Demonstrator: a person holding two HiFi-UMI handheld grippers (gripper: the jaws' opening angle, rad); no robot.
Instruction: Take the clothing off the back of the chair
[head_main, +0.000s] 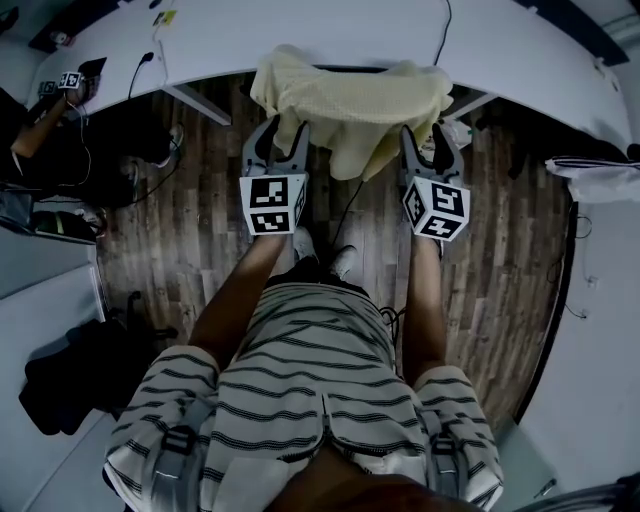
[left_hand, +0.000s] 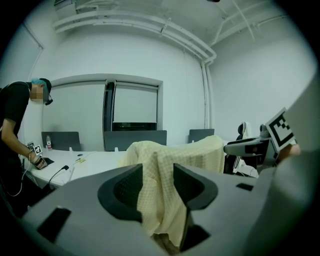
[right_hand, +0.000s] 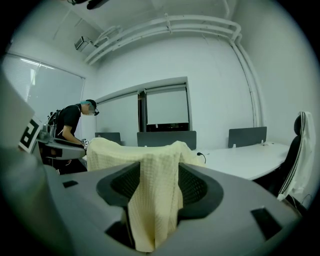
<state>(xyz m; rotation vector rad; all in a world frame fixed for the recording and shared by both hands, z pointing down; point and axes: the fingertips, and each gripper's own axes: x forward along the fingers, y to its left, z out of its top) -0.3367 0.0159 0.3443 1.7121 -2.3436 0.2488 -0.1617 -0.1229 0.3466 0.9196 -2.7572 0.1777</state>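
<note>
- Yellow waffle cloth hangs over the chair back (hidden under it), by the white table.
- L gripper: jaws wide apart, cloth's left side hangs loose between them.
- R gripper: jaws apart too, cloth's right side between, not squeezed.

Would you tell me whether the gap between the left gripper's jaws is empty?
No, between the jaws of the left gripper hangs a fold of the yellow garment.

No legible text, label, brand or number anywhere; the only signs are black-and-white square coded markers, unreadable as words, on the cubes of the left gripper and right gripper.
</note>
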